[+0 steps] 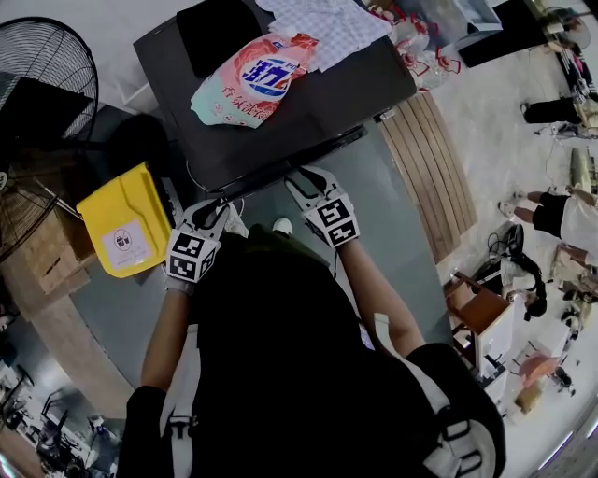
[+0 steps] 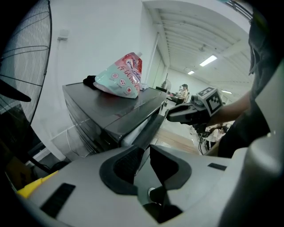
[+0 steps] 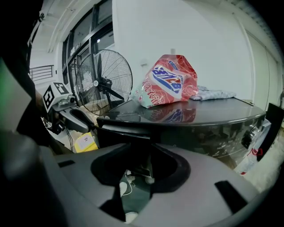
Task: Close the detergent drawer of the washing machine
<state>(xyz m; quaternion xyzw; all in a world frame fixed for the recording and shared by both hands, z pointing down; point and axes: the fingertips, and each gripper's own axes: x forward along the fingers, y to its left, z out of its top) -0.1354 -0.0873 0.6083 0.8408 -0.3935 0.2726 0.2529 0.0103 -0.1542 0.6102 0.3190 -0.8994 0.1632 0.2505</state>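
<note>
The dark washing machine (image 1: 308, 98) stands in front of me with a pink and mint detergent bag (image 1: 250, 77) lying on its lid. In the left gripper view the detergent drawer (image 2: 148, 124) sticks out of the machine's front top, whitish inside behind a dark face. My left gripper (image 2: 146, 155) points at it, and the drawer's edge runs down toward the narrow gap between the pads. My right gripper (image 3: 148, 166) is open just below the drawer's dark slab (image 3: 126, 131), with only floor showing between its fingers. In the head view both grippers (image 1: 213, 213) (image 1: 304, 182) sit at the machine's front edge.
A yellow bin (image 1: 123, 231) stands left of the machine and a black floor fan (image 1: 42, 65) behind it. Dark clothing (image 1: 217, 28) and a checked cloth (image 1: 327, 26) lie on the lid. A wooden bench (image 1: 434, 173) stands to the right, with people beyond it.
</note>
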